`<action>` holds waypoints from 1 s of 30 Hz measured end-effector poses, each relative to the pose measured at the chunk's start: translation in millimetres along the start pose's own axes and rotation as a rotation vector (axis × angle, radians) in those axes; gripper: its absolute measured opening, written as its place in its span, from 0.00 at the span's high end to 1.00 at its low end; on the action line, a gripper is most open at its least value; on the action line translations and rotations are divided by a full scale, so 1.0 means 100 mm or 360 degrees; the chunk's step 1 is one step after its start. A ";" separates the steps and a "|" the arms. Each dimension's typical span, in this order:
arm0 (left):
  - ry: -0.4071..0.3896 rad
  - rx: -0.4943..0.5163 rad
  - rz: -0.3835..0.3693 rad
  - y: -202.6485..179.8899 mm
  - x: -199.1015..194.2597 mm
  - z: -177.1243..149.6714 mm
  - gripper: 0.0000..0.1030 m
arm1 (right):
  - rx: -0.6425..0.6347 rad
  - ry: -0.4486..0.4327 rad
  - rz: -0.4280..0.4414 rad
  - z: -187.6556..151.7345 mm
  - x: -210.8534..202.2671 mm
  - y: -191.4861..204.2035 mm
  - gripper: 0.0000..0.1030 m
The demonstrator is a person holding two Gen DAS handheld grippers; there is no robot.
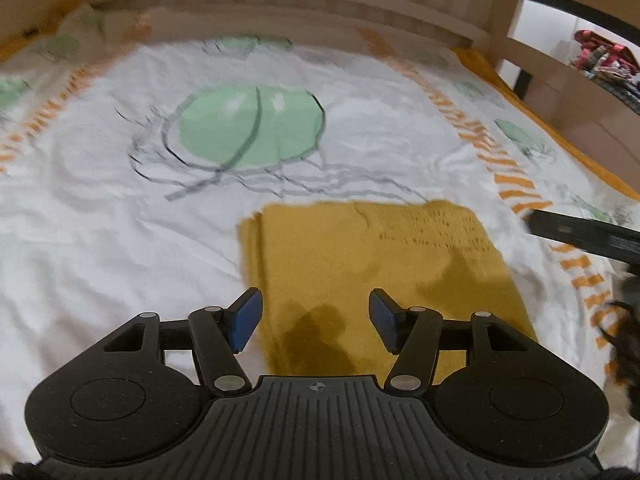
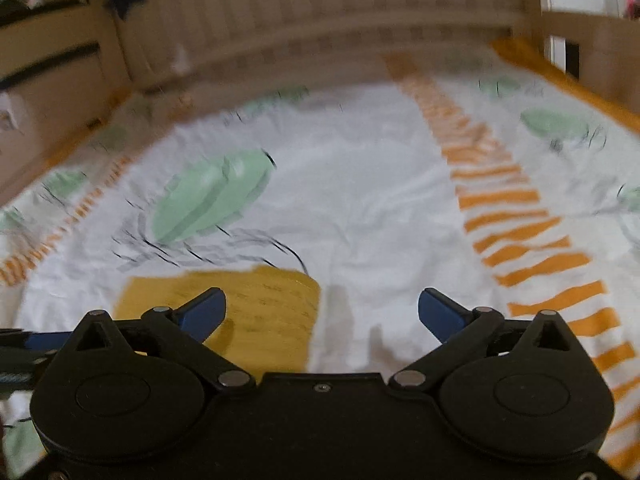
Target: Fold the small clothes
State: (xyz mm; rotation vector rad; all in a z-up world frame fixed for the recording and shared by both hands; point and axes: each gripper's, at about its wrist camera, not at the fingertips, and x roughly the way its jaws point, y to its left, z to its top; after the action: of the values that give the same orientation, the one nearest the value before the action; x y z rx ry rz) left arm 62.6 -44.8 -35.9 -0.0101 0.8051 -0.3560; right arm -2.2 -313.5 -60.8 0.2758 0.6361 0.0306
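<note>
Two close wrist views angled down, sharing mustard cloth (image 1: 372, 264) on bedsheet (image 2: 372, 208)

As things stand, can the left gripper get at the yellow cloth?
Probably yes. The left gripper is open and empty, right over the near part of the folded yellow cloth on the bed sheet, with nothing between them. The right gripper is off to one side.

Warm, dim indoor light and heavy motion blur soften both fisheye views, edges bowing outward, soft shadows falling on the mustard cloth (image 1: 372, 264) toward six o'clock.
</note>
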 end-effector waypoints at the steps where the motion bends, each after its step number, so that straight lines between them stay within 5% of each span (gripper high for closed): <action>1: -0.0017 0.0003 0.0030 -0.01 -0.08 0.01 0.45 | 0.0002 -0.0037 0.0026 0.00 -0.15 0.03 0.00; 9: -0.0101 0.0091 0.0213 -0.15 -0.54 -0.01 0.45 | 0.0047 -0.0066 0.0035 -0.06 -0.71 0.20 0.00; 14: -0.0045 0.0121 0.0288 -0.23 -0.68 -0.14 0.45 | 0.0075 0.0005 0.0099 -0.22 -0.87 0.22 0.00; 21: 0.0056 0.0110 0.0250 -0.23 -0.71 -0.38 0.45 | -0.0026 0.0046 0.0047 -0.49 -1.05 0.41 0.00; 30: 0.0135 0.0076 0.0261 -0.23 -0.77 -0.65 0.45 | 0.0049 0.0156 -0.0180 -0.60 -1.06 0.52 0.00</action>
State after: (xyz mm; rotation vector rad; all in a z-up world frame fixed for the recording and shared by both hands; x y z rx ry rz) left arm -39.1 -33.6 -24.1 0.1155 0.8750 -0.2217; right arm -120.0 -261.1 -31.1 0.2690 0.7495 -0.0748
